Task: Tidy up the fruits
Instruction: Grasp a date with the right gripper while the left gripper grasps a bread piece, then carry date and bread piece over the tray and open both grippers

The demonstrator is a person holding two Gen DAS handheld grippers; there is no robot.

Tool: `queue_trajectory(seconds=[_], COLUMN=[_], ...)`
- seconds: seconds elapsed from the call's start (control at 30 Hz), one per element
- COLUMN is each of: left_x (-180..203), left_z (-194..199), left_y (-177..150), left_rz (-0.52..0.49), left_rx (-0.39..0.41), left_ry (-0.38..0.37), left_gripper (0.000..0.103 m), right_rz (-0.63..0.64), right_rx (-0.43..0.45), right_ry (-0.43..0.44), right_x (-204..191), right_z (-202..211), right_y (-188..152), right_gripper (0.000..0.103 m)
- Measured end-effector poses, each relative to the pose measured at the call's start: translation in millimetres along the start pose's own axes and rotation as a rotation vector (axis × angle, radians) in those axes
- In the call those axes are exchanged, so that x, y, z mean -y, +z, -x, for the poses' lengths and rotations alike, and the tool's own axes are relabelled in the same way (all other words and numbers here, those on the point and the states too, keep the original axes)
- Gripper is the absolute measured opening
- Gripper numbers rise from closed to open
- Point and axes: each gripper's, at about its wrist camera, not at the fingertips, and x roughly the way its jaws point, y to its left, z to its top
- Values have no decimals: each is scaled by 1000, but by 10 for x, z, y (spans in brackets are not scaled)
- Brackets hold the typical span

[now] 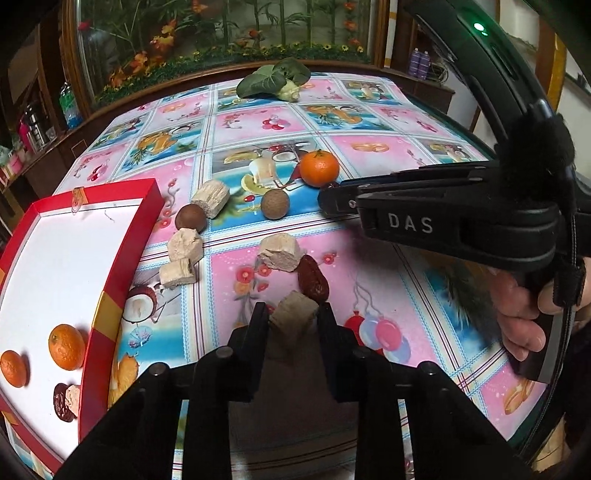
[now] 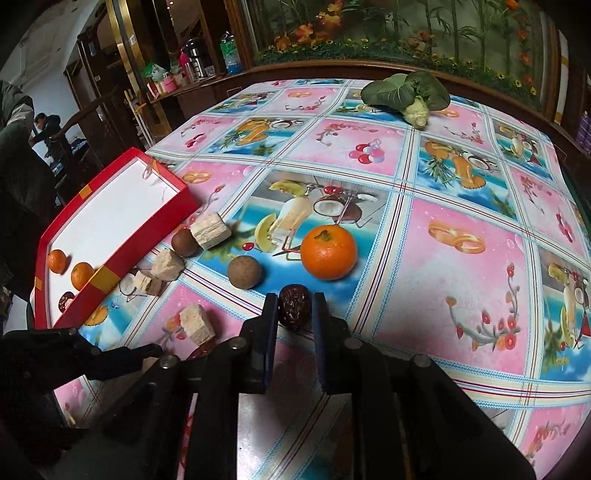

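- The room: behind the table stands a large wood-framed glass case (image 1: 221,33) filled with artificial greenery and orange flowers; to its left, a wooden shelf (image 2: 184,79) carries bottles and cups, and a person (image 2: 46,127) stands in the far background.
- The table (image 1: 424,258) is covered with a glossy cloth of pink and blue squares printed with fruit and flowers.
- A red box (image 1: 146,221) with a white inside sits at the table's left edge; in it lie two tangerines (image 1: 66,347), a dark date and a pale cube.
- A leafy green vegetable (image 2: 406,96) rests at the far side of the table.
- A loose tangerine (image 2: 328,252) lies mid-table, with two brown round fruits (image 2: 245,272) and several beige cubes (image 1: 210,197) scattered between it and the box.
- The left gripper (image 1: 293,321) is clamped on a beige cube (image 1: 291,319) just above the cloth, beside a red date (image 1: 314,282).
- The right gripper (image 2: 295,310), held in a hand (image 1: 524,314), is clenched on a dark wrinkled date (image 2: 293,308) near the loose tangerine.
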Motion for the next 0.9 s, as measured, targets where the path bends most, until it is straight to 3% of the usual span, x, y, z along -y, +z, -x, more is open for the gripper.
queue_trajectory(seconds=[0.2,0.43,0.7,0.9], left_x=[-26,-212,-789,-1162], left_z=[59,404,804,925], left_y=[-1,-89,-301,-439], left_rz=[24,89,218,292], left_rx=[8,80,152,176], left_ry=[-12,0,102,167], left_gripper=[26,26,26,26], right_rz=[-27,-40,-59,-54], right_rx=[-1,22,59,90], right_ry=[-6,20,79,173], right_x=[48,50,-124,-593], right_z=[11,84,134,86], right_y=[3,-2,30,117], right_gripper=[20,20,20,20])
